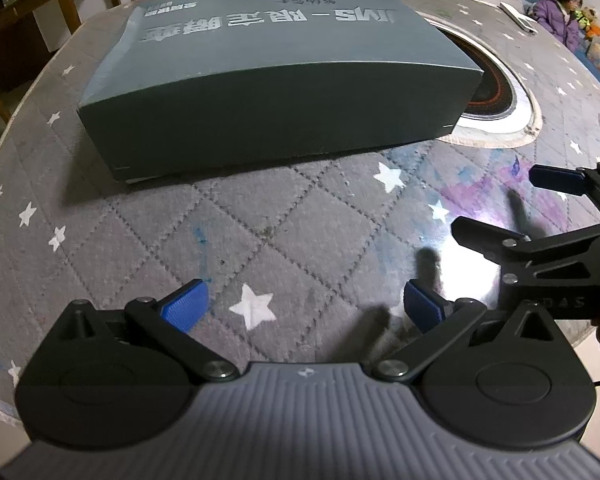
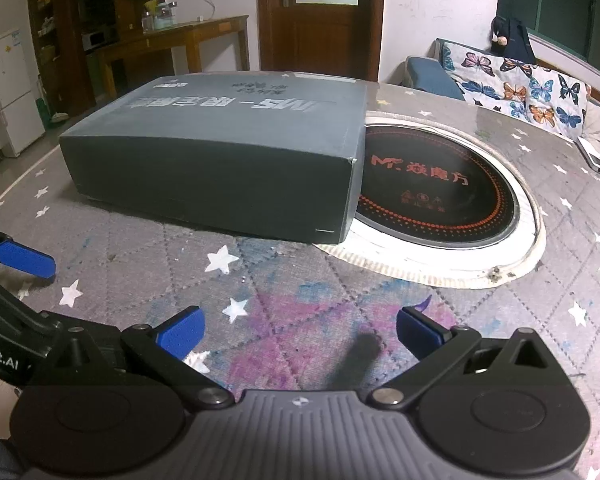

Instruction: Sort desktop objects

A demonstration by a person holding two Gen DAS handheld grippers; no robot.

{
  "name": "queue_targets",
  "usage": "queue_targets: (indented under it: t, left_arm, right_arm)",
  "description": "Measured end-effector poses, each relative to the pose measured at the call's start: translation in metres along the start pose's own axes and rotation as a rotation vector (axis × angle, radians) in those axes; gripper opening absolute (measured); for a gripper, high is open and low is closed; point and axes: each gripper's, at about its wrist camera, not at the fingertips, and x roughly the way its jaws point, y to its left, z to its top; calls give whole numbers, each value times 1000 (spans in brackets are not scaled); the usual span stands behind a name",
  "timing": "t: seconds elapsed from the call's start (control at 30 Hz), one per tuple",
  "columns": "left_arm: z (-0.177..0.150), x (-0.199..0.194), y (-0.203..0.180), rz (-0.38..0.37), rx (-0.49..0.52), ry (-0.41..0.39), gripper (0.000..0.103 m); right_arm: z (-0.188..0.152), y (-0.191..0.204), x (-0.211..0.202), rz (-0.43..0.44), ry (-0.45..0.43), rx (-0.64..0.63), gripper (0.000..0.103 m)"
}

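A large flat dark grey box [image 1: 260, 92] with silver lettering lies on the round table, partly over the black induction hob [image 2: 440, 196]. The box also shows in the right wrist view [image 2: 220, 152]. My left gripper [image 1: 304, 306] is open and empty, low over the quilted cloth in front of the box. My right gripper [image 2: 300, 332] is open and empty, just right of the left one; it appears at the right edge of the left wrist view [image 1: 504, 204]. A blue pad of the left gripper's finger [image 2: 24, 260] shows at the left of the right wrist view.
The table wears a grey quilted star-print cloth [image 1: 260, 240] under clear plastic. A white flat device [image 2: 592, 156] lies near the far right edge. A person in purple [image 1: 560, 12] sits beyond the table by a butterfly-print sofa [image 2: 520, 88]. A wooden sideboard [image 2: 172, 44] stands behind.
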Motion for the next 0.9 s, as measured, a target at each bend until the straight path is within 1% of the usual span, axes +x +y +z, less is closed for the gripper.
queue_targets:
  t: [0.37, 0.5, 0.73, 0.9]
  left_arm:
    - [3, 2, 13, 51, -47, -25, 103]
    - [2, 2, 23, 68, -74, -35, 103]
    - [-5, -6, 56, 127, -140, -57, 103]
    - [-11, -7, 87, 179, -217, -62, 103]
  right_arm:
    - [-3, -16, 0, -10, -10, 28, 103]
    - [-4, -23, 1, -15, -14, 39, 103]
    - [-8, -40, 0, -41, -26, 82, 103]
    - [-10, -64, 0, -91, -35, 125, 103]
